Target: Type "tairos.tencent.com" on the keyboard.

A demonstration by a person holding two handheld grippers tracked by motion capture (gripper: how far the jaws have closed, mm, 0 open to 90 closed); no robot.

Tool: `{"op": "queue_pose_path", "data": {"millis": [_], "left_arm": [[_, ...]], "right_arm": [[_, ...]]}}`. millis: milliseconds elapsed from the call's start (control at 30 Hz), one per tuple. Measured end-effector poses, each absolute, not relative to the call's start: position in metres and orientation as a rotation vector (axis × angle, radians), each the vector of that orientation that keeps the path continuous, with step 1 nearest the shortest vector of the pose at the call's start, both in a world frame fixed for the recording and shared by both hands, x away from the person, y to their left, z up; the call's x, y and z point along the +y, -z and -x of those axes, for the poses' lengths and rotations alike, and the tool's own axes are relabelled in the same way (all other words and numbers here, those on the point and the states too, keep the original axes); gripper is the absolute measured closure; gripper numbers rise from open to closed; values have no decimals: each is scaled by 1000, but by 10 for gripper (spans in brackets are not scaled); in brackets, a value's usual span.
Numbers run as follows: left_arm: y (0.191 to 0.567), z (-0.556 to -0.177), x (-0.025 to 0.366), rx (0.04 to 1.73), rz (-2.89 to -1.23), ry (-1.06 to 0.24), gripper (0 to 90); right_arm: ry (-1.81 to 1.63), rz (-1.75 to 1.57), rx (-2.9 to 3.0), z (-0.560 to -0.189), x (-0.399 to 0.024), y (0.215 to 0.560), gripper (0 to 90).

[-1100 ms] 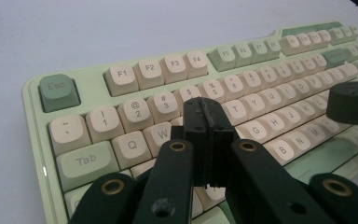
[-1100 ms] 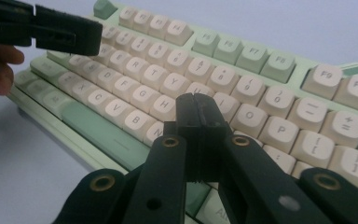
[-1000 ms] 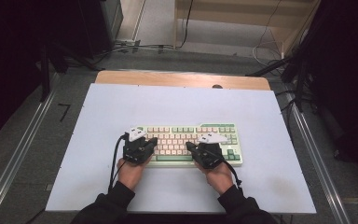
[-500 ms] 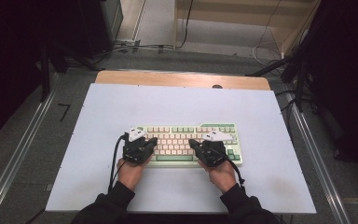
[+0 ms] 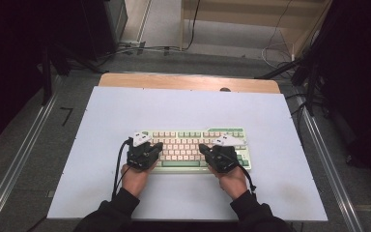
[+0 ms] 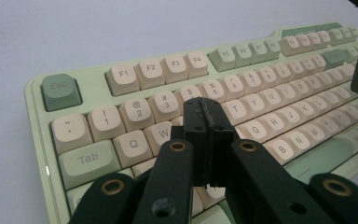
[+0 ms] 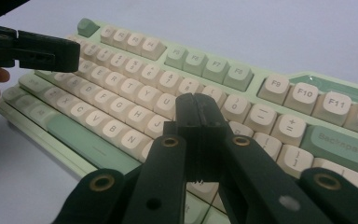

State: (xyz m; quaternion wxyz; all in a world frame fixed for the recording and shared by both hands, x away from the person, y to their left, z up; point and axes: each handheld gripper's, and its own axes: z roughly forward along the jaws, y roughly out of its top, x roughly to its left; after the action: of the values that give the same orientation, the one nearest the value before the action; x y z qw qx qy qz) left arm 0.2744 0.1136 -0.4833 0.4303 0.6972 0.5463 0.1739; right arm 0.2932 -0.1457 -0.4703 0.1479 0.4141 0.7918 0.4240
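Keyboard [image 5: 198, 149], pale green with cream keys, lies flat on the white table [image 5: 188, 111], directly under and ahead of both claws. The left gripper [image 5: 156, 146] hangs over the keyboard's left end, its two black jaws pressed together with nothing between them; in the left gripper view [image 6: 205, 122] the closed tips sit above the upper letter row, with the W key just to their left, the T key just to their right, and the number row immediately beyond. Whether the tips touch a key cannot be told. The green Esc key [image 6: 60, 91] lies farther off to the upper left of those tips, and the Tab key [image 6: 88, 161] is to their lower left. The right gripper [image 5: 204, 148] hovers over the right half of the keyboard, jaws likewise pressed together and holding nothing; in the right gripper view [image 7: 198, 116] its tips stand over the letter keys, with U to their left, the green Backspace key [image 7: 342, 144] off to the right, and the long green space bar [image 7: 91, 142] to the lower left. The left claw shows at the upper left of that view, above the far keys.
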Motion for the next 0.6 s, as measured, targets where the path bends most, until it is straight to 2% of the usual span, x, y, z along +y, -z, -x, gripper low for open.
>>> {"op": "queue_pose_path", "data": {"millis": [600], "left_arm": [[483,-273,115,1364,-1736,-434,900]], "right_arm": [[-1212,-1231,2243,-297,-161,469,866]]}}
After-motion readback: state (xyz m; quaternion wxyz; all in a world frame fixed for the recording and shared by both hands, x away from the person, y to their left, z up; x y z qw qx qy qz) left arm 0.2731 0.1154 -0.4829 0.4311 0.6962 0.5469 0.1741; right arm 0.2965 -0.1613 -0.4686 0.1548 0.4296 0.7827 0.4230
